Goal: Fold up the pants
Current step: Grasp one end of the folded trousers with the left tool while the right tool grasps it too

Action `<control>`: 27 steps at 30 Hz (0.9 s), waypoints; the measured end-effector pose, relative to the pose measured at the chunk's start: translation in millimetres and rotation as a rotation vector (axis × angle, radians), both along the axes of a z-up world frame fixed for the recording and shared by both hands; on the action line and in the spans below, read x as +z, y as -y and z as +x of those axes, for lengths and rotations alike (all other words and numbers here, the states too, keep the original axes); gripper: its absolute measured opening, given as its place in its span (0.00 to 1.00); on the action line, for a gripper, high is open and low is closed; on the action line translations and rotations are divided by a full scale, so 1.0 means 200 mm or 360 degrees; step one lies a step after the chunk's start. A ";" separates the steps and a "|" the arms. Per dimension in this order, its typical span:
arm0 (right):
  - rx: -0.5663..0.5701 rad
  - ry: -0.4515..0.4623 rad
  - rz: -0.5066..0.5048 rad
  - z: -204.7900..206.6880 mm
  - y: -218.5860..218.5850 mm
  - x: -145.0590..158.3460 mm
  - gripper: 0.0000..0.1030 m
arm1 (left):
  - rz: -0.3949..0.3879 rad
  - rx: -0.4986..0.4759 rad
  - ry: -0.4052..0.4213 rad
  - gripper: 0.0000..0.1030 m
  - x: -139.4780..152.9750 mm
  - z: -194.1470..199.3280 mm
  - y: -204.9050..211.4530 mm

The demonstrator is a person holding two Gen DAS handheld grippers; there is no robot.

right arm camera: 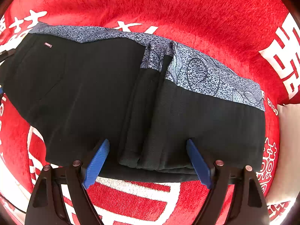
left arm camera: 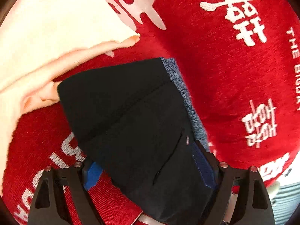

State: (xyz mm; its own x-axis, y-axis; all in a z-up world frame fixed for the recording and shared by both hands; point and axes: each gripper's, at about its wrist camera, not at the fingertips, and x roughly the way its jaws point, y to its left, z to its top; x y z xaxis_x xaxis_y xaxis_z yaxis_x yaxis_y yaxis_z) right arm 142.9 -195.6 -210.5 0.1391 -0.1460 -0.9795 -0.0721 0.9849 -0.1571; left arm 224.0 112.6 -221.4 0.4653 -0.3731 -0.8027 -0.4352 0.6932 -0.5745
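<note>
The left gripper (left arm camera: pixel 150 168) straddled the folded pants (left arm camera: pixel 131 116), whose dark cloth covered most of its right pad, so whether the pads pressed the cloth could not be told. Below the pants, the bottom edge cut off both gripper bodies. The small label (right arm camera: pixel 48 45) on the pants was too small to read, and the pants hid much of the white lettering on the red cloth (right arm camera: pixel 187 15).

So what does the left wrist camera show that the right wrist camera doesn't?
Only the left wrist view shows the peach cloth lying beside the pants and the left gripper, its jaws apart around the folded end. Only the right wrist view shows the patterned blue-grey band full length and the right gripper, jaws open. Both show the black pants on the red cloth.
</note>
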 end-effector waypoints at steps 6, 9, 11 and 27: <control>0.0000 -0.0007 0.0026 0.03 0.02 0.12 0.85 | 0.0305 -0.0117 -0.0056 0.28 0.07 0.01 0.06; -0.0032 0.0076 0.0160 0.08 0.04 0.27 0.85 | 0.0587 -0.0285 0.0044 0.26 0.19 0.00 0.20; -0.0042 0.0051 0.0310 0.15 0.03 0.34 0.85 | 0.0754 -0.0402 0.0129 0.26 0.27 -0.01 0.32; 0.0500 -0.0532 0.0837 0.95 -0.96 0.49 0.94 | 0.1183 -0.0825 0.0447 0.26 0.48 -0.08 0.73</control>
State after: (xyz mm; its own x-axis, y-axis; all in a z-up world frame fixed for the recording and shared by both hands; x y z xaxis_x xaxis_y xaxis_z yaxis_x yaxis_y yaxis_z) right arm 333.8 -3.0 -112.9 -0.2239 0.3574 -0.9067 -0.3273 0.8487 0.4154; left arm 208.6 -34.0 -125.7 0.5970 -0.0258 -0.8018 0.1167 0.9916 0.0550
